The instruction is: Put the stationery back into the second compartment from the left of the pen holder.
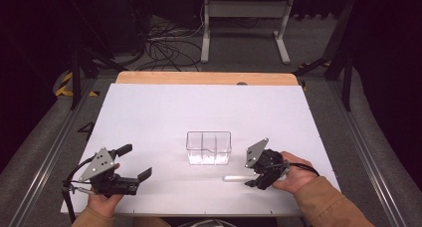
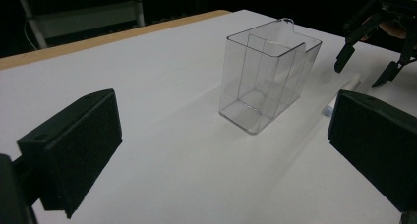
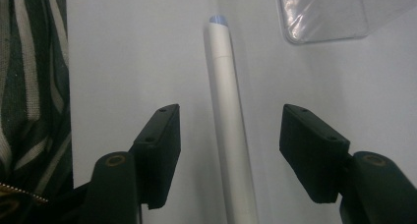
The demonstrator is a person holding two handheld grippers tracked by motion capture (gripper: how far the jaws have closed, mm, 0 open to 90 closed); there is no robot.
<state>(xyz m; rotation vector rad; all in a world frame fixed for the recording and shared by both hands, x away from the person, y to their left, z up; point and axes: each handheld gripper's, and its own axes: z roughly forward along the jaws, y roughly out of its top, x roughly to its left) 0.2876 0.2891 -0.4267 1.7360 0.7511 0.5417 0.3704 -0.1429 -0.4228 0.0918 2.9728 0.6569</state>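
Dark floor, loose cables and a white desk frame sit behind the white board (image 1: 164,112) you are working on, which lies over a wooden tabletop (image 1: 199,78). Near the board's middle stands a clear plastic box (image 1: 209,148) with inner dividers, upright and empty as far as the views show. Just in front of it, toward you, a white marker (image 1: 238,177) lies flat on the board, apart from the box. Your right gripper (image 1: 257,179) is down over the marker with its jaws spread, one on either side of the barrel and neither touching it; in the right gripper view the marker (image 3: 228,121) runs up between them, nearer the left-hand one, its bluish end pointing toward the box corner (image 3: 324,13). Your left gripper (image 1: 133,163) hangs well off to the left, jaws wide and holding nothing, facing the box (image 2: 268,76). The risk, as I judge it, is the round barrel: if one jaw meets it first, it may roll or skid out sideways. Closing near one end could let it tip when lifted. Dropping it into a narrow compartment could also nudge the light box, since your left gripper is not steadying it.
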